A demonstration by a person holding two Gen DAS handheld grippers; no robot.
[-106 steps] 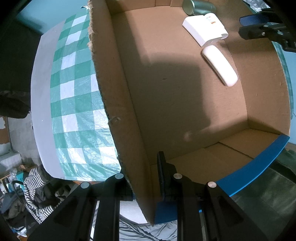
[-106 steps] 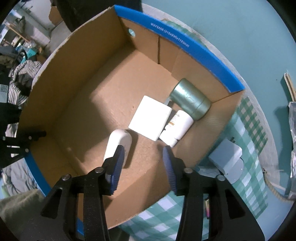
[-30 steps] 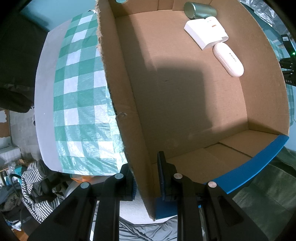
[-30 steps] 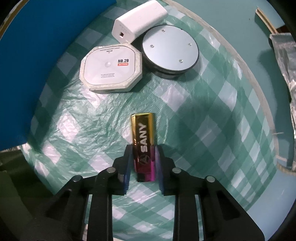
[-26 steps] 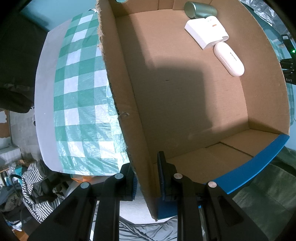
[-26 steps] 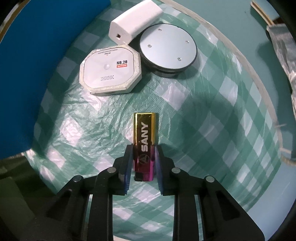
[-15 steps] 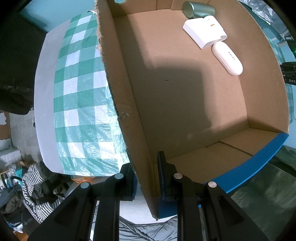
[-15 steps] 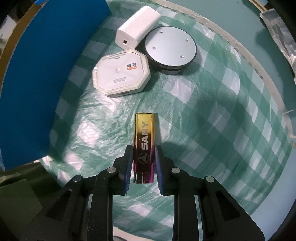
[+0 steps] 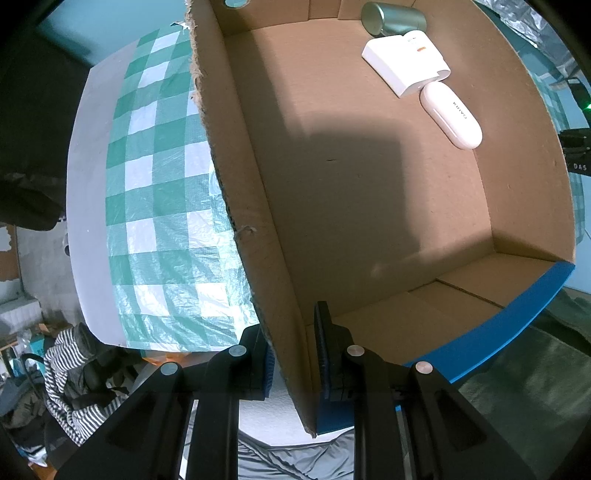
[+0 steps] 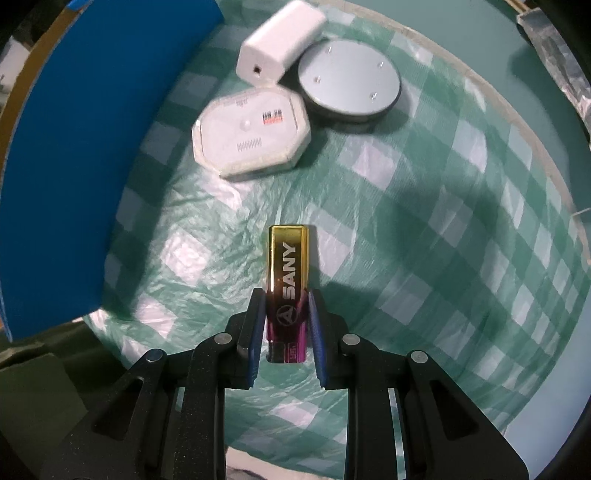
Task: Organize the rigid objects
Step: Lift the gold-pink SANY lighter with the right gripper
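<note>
From the left wrist camera, the left gripper is clamped on the near side wall of an open cardboard box, one finger outside the wall and one inside; the box has a bare brown floor and blue outer faces, and it rests on a green-and-white checked tablecloth that covers a table. At the far right corner of the box floor lie three things close together: a metallic green cylinder on its side, a flat white rectangular case touching it, and a white oval case lying just beside the rectangular one; a broad shadow falls across the middle of the floor. Striped clothing lies below the table edge at the lower left.

From the right wrist camera, the right gripper is closed on the purple end of a gold-and-purple bar marked SANY; the gold end points away from the camera over the checked cloth; whether the bar touches the cloth cannot be told. Farther off on the cloth sit a white octagonal device, a white block just behind it, and a round grey disc just beside both; the box's blue outer wall fills the left side of this view.
</note>
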